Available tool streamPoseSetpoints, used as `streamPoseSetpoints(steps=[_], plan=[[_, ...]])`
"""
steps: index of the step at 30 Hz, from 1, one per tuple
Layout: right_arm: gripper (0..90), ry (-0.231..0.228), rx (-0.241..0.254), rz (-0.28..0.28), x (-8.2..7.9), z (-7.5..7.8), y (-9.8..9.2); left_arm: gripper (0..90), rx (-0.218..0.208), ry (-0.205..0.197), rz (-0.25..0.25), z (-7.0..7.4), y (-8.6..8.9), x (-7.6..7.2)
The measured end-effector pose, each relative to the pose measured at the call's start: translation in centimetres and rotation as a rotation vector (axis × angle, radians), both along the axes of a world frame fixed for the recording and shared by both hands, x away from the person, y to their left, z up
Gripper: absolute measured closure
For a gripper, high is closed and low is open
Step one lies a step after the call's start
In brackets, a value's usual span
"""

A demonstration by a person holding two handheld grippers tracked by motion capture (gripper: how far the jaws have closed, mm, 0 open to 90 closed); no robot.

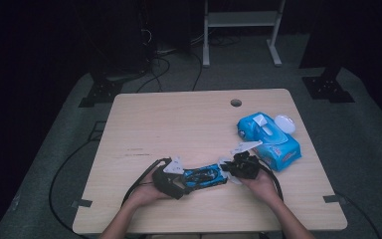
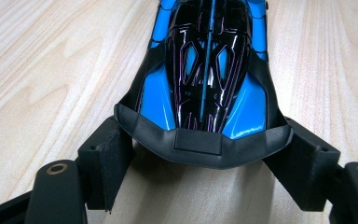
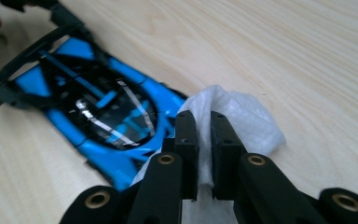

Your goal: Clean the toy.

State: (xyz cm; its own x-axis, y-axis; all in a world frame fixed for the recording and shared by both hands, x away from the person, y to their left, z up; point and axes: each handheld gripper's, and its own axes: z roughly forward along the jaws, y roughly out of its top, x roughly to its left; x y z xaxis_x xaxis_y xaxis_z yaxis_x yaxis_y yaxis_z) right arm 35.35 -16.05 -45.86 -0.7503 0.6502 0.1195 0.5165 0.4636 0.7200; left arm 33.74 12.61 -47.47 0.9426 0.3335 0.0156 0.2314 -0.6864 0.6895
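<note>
Item: blue-and-black toy car [image 1: 205,176], lying near the table's [image 1: 179,119] front edge at about 6 o'clock from its centre, long axis running 9 to 3 o'clock. Left gripper [image 1: 173,180]: at the car's 9 o'clock end, jaws part open and clamped across the black end piece, steadying the car [image 2: 205,88] flat on the wood. Right gripper [image 1: 238,167]: at the 3 o'clock end, jaws nearly shut and pinching a white wipe [image 3: 235,114], which touches the car's [image 3: 98,116] blue edge. Also on the table: a blue wipes pack [image 1: 268,139] at 2 o'clock from the car, close by. Step in hand, as judged: wiping the car clean, only begun at one end. Next move calls for dragging the wipe toward 9 o'clock over the glossy top while the left grip holds firm, with light pressure so the wipe stays pinched
</note>
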Motion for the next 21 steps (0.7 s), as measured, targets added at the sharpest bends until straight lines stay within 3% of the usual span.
streamPoseSetpoints(steps=[2,6,11,13,15,18,21], plan=[[82.8,0.004,0.015,0.042,-0.7,0.3,0.3,26.0,0.000,-0.001,0.003,0.0,0.0,0.0],[82.8,-0.044,-0.042,0.088,-2.1,0.5,1.0,26.0,0.003,-0.003,0.001,0.0,-0.1,0.0],[82.9,-0.033,-0.026,0.065,-2.3,0.4,0.5,25.9,-0.002,-0.002,0.001,0.0,-0.1,0.0],[82.9,-0.032,-0.013,0.080,-2.4,0.5,1.0,25.9,-0.003,-0.002,0.002,0.0,-0.2,0.0],[82.7,-0.036,0.013,0.134,-2.8,0.5,2.3,25.8,-0.001,0.001,0.004,0.0,-0.2,0.0],[82.7,-0.064,0.006,0.182,-3.3,0.8,3.9,25.8,0.000,0.000,0.004,0.0,-0.1,0.0],[82.9,-0.067,-0.007,0.183,-3.1,0.8,3.4,25.9,0.005,-0.004,0.002,0.0,-0.1,0.0]])
